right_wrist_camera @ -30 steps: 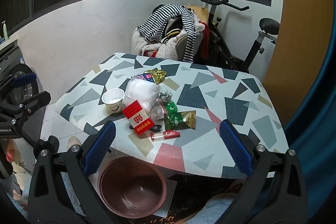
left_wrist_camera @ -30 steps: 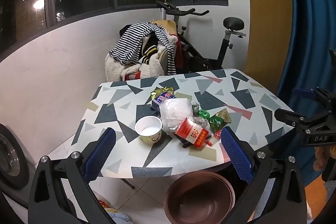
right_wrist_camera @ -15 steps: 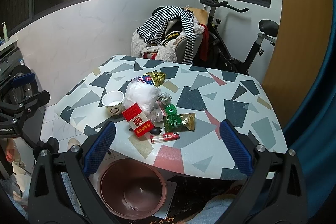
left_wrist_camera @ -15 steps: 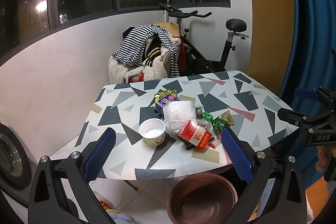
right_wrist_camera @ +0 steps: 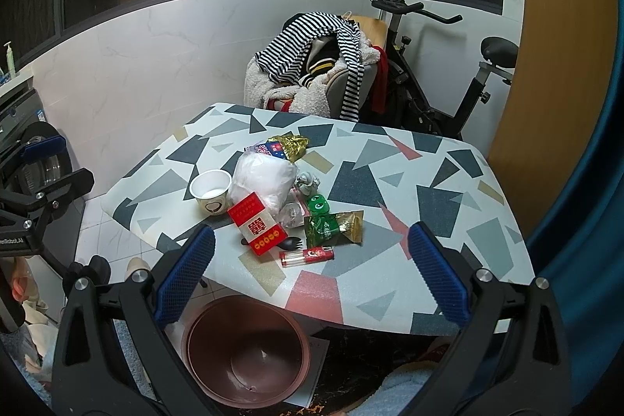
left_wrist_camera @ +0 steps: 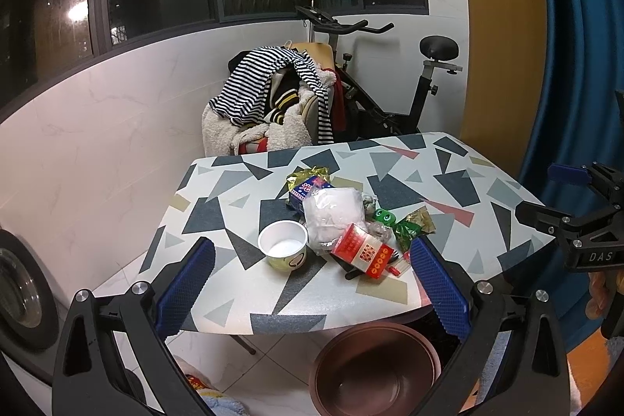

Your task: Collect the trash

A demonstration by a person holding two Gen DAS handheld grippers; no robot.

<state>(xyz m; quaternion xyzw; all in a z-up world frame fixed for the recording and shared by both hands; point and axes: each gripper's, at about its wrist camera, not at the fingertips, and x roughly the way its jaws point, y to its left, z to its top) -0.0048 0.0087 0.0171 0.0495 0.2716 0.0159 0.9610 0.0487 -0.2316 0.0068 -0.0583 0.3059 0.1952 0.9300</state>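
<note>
A heap of trash lies near the front of the patterned table [left_wrist_camera: 234,205] [right_wrist_camera: 448,205]: a white paper cup [left_wrist_camera: 282,250] [right_wrist_camera: 210,190], a red carton [left_wrist_camera: 362,250] [right_wrist_camera: 258,223], a clear plastic bag [left_wrist_camera: 333,213] [right_wrist_camera: 265,180], a green wrapper [left_wrist_camera: 413,225] [right_wrist_camera: 331,227], a red lighter [right_wrist_camera: 308,256] and a gold-and-blue packet [left_wrist_camera: 308,184] [right_wrist_camera: 284,147]. A brown basin [left_wrist_camera: 376,369] [right_wrist_camera: 245,349] stands on the floor under the table's front edge. My left gripper [left_wrist_camera: 312,283] and right gripper [right_wrist_camera: 312,273] both hang open before the table, holding nothing.
Behind the table a chair piled with striped clothes [left_wrist_camera: 273,96] [right_wrist_camera: 316,61] and an exercise bike [left_wrist_camera: 390,84] [right_wrist_camera: 448,77] stand against the white wall. A blue curtain [left_wrist_camera: 577,65] hangs at the right. A washing machine [left_wrist_camera: 15,283] stands at the left.
Both grippers have drifted slightly, the left view shifting so the table sits further right and lower. The trash has not moved, and both grippers stay open.
</note>
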